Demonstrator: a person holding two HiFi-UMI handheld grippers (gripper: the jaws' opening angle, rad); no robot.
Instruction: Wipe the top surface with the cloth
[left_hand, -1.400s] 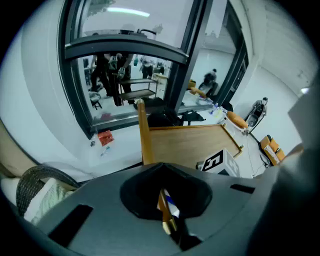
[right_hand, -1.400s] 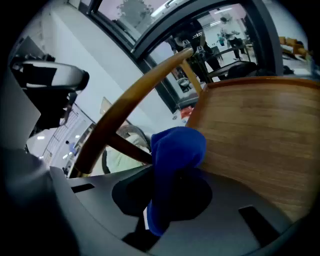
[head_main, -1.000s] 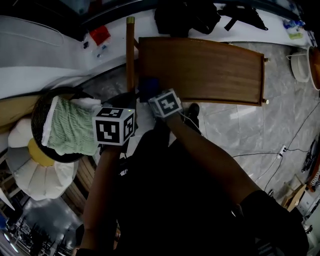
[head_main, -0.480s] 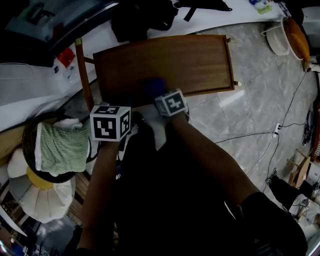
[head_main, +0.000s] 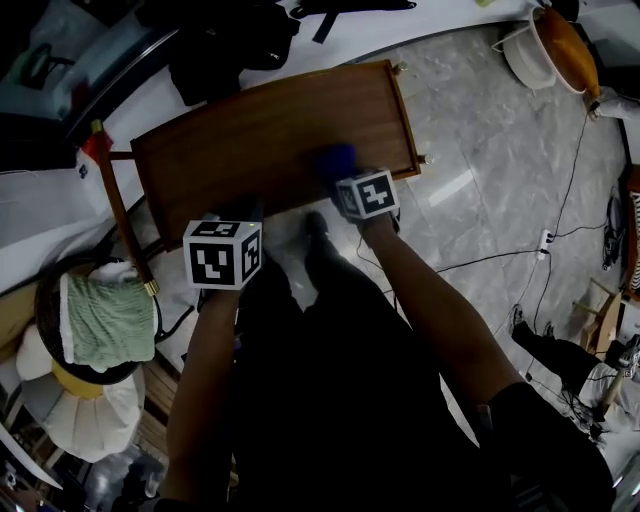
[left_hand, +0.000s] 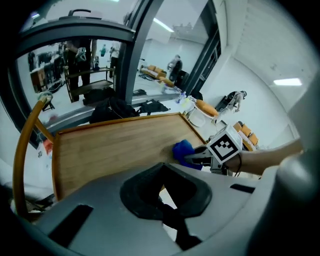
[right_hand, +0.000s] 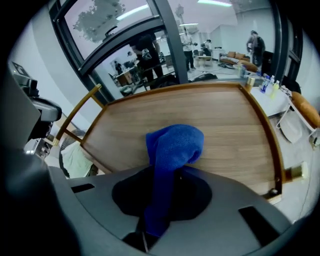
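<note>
The wooden table top (head_main: 260, 140) fills the upper middle of the head view. A blue cloth (head_main: 333, 160) lies bunched on it near the front edge, right of centre. My right gripper (head_main: 350, 178) is shut on that cloth; in the right gripper view the cloth (right_hand: 172, 150) runs up from between the jaws onto the wood (right_hand: 225, 125). My left gripper (head_main: 235, 215) hovers at the table's front edge toward the left, off the cloth. Its jaws (left_hand: 167, 212) are closed together with nothing in them. The left gripper view also shows the cloth (left_hand: 183, 150) and the right gripper's marker cube (left_hand: 224, 145).
A dark basket with a green towel (head_main: 105, 320) stands on the floor at the left. A wooden rail (head_main: 120, 205) runs beside the table's left end. Black bags (head_main: 225, 45) lie behind the table. Cables (head_main: 500, 260) cross the grey floor at the right, near an orange basin (head_main: 565, 40).
My right gripper has dragged the blue cloth rightward along the table's front edge, from the left corner to right of centre. The left gripper stayed by the front left edge.
</note>
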